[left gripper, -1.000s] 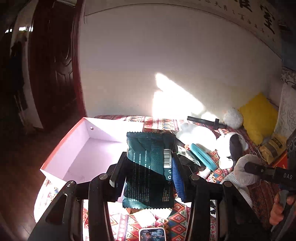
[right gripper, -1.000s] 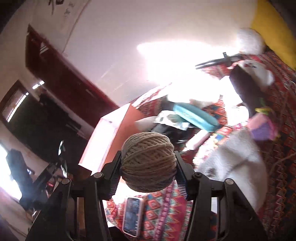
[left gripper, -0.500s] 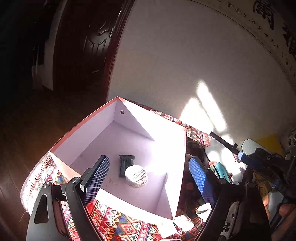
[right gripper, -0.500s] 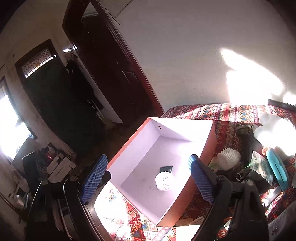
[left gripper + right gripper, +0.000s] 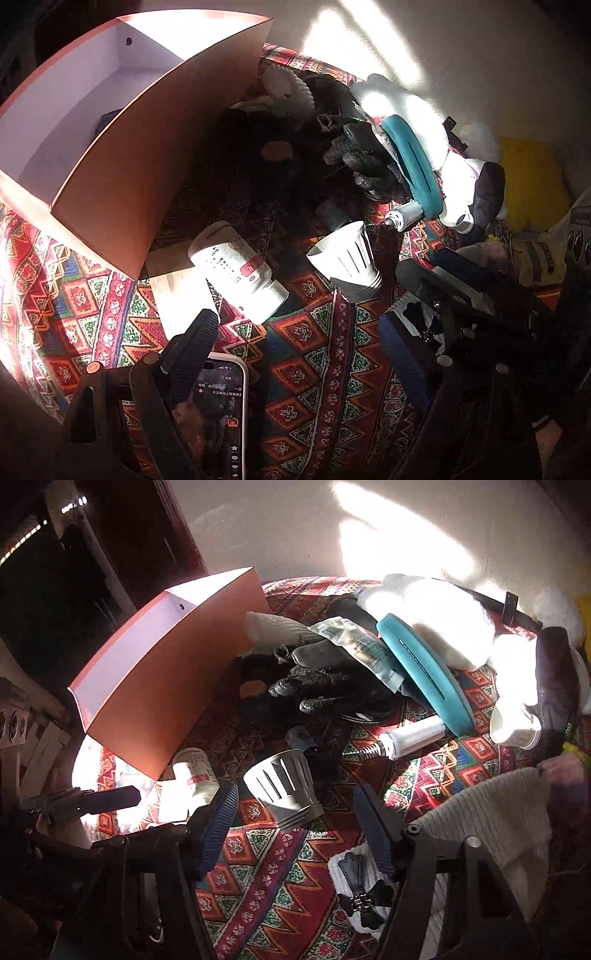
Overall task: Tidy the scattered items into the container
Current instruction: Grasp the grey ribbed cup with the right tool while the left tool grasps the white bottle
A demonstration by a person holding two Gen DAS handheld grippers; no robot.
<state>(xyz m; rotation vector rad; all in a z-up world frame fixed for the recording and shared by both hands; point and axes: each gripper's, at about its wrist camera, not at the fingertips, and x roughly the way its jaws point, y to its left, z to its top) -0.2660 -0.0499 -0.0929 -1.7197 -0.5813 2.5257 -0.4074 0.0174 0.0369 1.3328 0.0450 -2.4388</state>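
Standing at ten o'clock on the patterned cloth (image 5: 314,354), the box (image 5: 155,155) has something dark barely visible inside. At six o'clock the left tongs (image 5: 299,354) gape wide and empty above a phone (image 5: 221,413), with a white bottle (image 5: 240,273) lying just ahead. A ribbed white cup (image 5: 284,790) lies on its side between the spread, empty right tongs (image 5: 295,823). Gloves (image 5: 325,679), a teal case (image 5: 424,675) and a tube (image 5: 410,738) sit toward one o'clock.
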